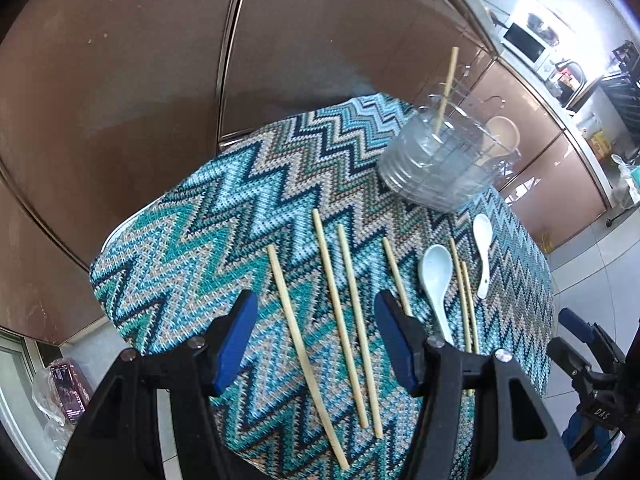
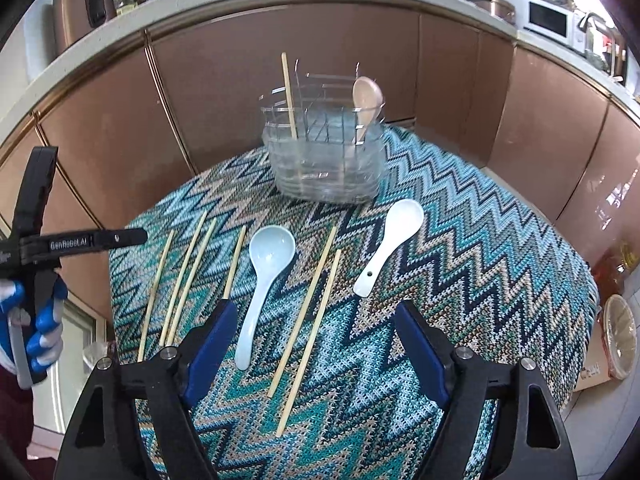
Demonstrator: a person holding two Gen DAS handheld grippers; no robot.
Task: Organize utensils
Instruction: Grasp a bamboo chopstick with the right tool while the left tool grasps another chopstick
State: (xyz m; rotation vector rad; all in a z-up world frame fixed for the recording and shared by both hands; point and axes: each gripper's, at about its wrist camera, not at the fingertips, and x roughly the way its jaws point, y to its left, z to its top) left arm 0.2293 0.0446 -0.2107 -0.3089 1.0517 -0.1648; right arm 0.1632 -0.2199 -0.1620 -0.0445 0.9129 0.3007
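Note:
A clear plastic utensil holder [image 2: 326, 160] stands at the far side of the table, with one chopstick [image 2: 289, 96] and a beige spoon [image 2: 366, 98] upright in it; it also shows in the left wrist view [image 1: 436, 164]. Several bamboo chopsticks [image 1: 344, 308] lie loose on the cloth, with a light blue spoon [image 2: 262, 276] and a white spoon [image 2: 390, 246] among them. My left gripper [image 1: 316, 320] is open above three chopsticks. My right gripper [image 2: 312, 332] is open above two chopsticks [image 2: 308, 328] and the light blue spoon's handle.
The table wears a blue zigzag cloth [image 2: 460, 280]. Brown cabinet fronts [image 2: 240, 80] curve behind it. A counter with a microwave [image 2: 548, 20] is at the back right. The left gripper's body [image 2: 36, 240] is at the left of the right wrist view.

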